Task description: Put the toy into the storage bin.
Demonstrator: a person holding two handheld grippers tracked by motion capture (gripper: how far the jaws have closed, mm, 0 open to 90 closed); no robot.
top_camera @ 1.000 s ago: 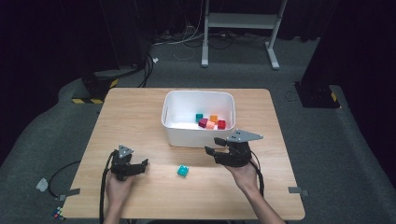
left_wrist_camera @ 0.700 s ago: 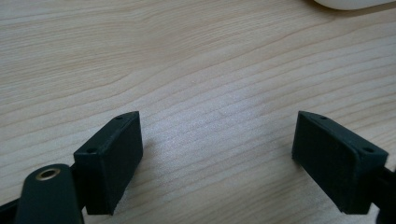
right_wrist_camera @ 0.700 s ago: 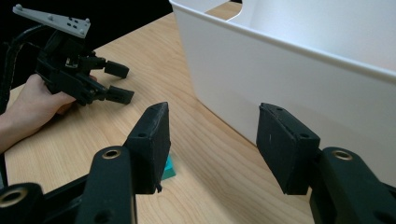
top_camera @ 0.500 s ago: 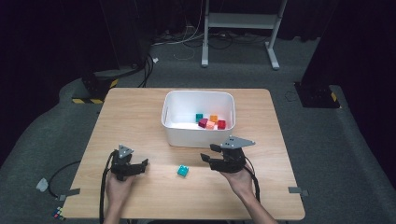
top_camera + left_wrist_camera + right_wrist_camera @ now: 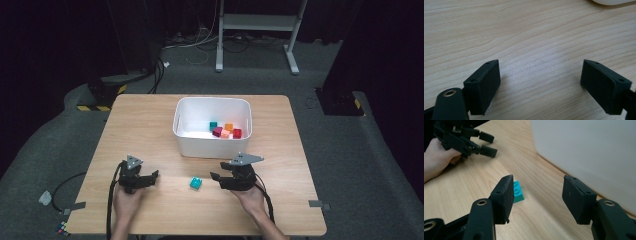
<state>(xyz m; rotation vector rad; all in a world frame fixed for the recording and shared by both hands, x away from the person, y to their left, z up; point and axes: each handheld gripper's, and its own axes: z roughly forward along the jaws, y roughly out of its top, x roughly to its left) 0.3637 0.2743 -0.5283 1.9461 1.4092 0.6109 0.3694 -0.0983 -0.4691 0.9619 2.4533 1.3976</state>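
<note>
A teal brick (image 5: 195, 184) lies on the wooden table (image 5: 150, 120) in front of the white bin (image 5: 210, 148). My right gripper (image 5: 215, 178) sits low just right of it, pointing left at it, open. Its jaws have just been opening, and nothing is between them. In the right gripper view the teal brick (image 5: 518, 192) lies just beyond the left jaw, partly hidden by it, ahead of my right gripper (image 5: 537, 185). My left gripper (image 5: 154, 175) rests at the front left, open over bare wood; in its own view my left gripper (image 5: 540, 72) holds nothing.
Several coloured bricks (image 5: 225, 131) lie inside the bin. The bin wall (image 5: 586, 150) rises close on the right in the right gripper view, and my left gripper (image 5: 485, 143) with its hand shows at the far left. Cables trail off the table's front edge.
My right gripper has come down and moved left, closer to the teal brick, with its jaws a little wider. The left gripper and the brick have stayed put.
</note>
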